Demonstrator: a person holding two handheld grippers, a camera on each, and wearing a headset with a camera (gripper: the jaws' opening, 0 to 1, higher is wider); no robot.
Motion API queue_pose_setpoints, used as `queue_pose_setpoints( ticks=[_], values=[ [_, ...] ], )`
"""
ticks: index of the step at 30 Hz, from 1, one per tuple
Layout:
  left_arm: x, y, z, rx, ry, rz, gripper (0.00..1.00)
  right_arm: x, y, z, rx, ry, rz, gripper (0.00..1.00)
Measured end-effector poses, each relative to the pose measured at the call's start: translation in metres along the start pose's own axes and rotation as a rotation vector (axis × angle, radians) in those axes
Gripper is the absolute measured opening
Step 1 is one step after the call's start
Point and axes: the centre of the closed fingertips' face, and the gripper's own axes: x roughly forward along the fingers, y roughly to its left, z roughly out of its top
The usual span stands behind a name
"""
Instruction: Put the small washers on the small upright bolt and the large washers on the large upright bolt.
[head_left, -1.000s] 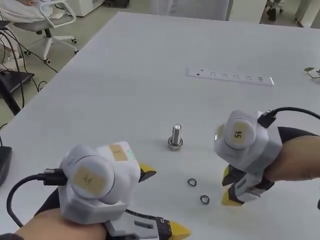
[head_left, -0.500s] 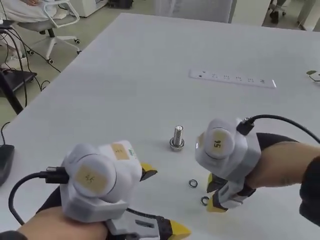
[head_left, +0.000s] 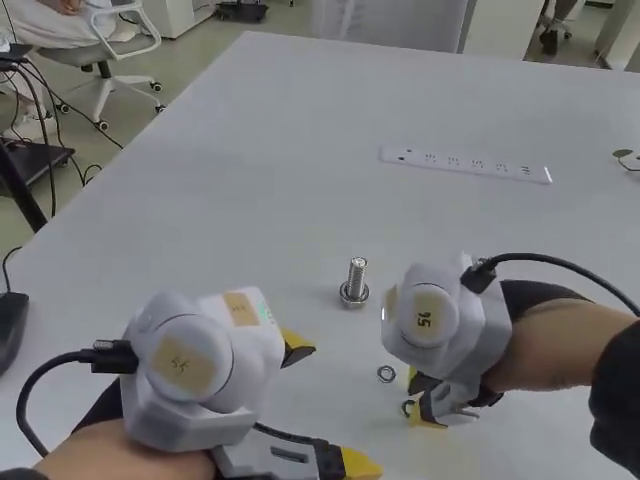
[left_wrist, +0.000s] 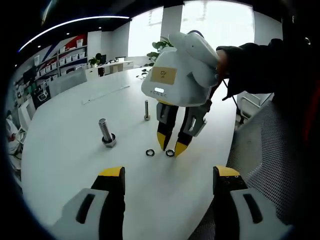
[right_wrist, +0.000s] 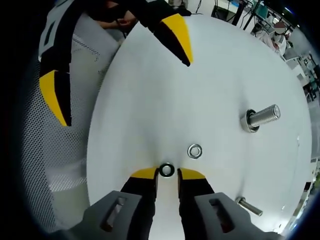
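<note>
Steeply downturned, right gripper (left_wrist: 170, 145) straddles a washer (right_wrist: 166, 170), jaws narrowly apart; left gripper (left_wrist: 167, 173) gapes.

Left gripper (head_left: 332, 405): held low, nearer the person than the bolt (head_left: 354, 279), jaws spread wide. Right gripper (right_wrist: 167, 172): pointed downward, right of the bolt, jaws drawn narrow.

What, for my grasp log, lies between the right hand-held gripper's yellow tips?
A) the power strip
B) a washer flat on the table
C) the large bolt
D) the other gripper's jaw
B: in the right gripper view a washer lies on the table right between the tips of the right hand-held gripper, with the large bolt off to the side.
</note>
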Motion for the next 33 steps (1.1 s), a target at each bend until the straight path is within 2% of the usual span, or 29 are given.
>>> queue_pose_setpoints(
  ticks=[9, 14, 18, 26, 33],
  values=[
    [0.000, -0.001, 0.001, 0.000, -0.003, -0.003, 0.71, -0.001, -0.001, -0.001, 0.013, -0.021, 0.000, 0.14],
    [-0.001, -0.001, 0.001, -0.002, -0.006, -0.002, 0.70, -0.001, -0.006, -0.005, 0.023, -0.010, -0.013, 0.14],
    [-0.001, 0.000, 0.001, -0.002, -0.006, -0.001, 0.70, -0.003, -0.013, -0.012, 0.048, -0.014, -0.024, 0.14],
    [0.000, 0.001, -0.001, -0.004, 0.000, -0.001, 0.70, -0.008, -0.028, -0.036, 0.119, -0.004, -0.047, 0.14],
    [0.000, 0.001, -0.002, -0.006, 0.003, 0.001, 0.70, -0.010, -0.034, -0.044, 0.163, -0.018, -0.048, 0.14]
  ],
)
